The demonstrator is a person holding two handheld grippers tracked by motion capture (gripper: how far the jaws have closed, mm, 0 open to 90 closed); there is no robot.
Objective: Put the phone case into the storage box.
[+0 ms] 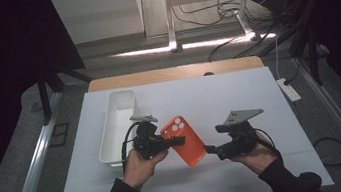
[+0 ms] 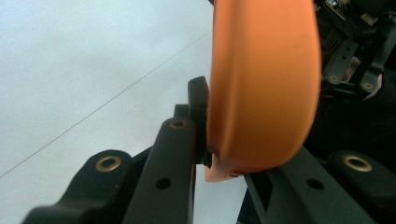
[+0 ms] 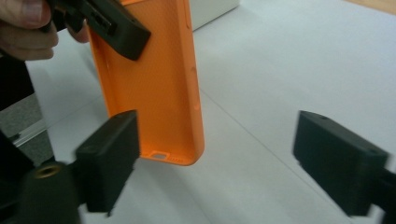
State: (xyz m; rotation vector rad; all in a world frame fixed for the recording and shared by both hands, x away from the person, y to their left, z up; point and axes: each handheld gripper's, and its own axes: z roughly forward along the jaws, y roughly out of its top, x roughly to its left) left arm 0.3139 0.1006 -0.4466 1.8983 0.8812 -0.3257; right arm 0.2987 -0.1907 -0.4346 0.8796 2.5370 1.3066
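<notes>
Clamped on the upper part of an orange, soft-looking phone case with camera cut-outs point(image 1: 184, 140), the left gripper point(image 1: 177, 141) holds that case tilted above the table, its jaws pressed tight on either face; in the left gripper view the case's rounded orange edge point(image 2: 264, 84) sits squeezed between the two black jaws. The left hand point(image 1: 139, 167) wraps the gripper's body from below. In the right gripper view one black jaw of the left gripper lies across the inside of the case point(image 3: 159, 84), and the case's bottom end with its port slot hangs just above the white surface.

Just beside the case's lower end, the right gripper point(image 1: 209, 148) stands with its jaws spread wide and nothing between them; the case hangs beyond them, closer to one jaw, untouched. The right hand point(image 1: 256, 156) holds it from underneath.

Farther out, a long white plastic tray point(image 1: 113, 130) rests on the white sheet-covered table point(image 1: 229, 98), to the left of the left gripper.
</notes>
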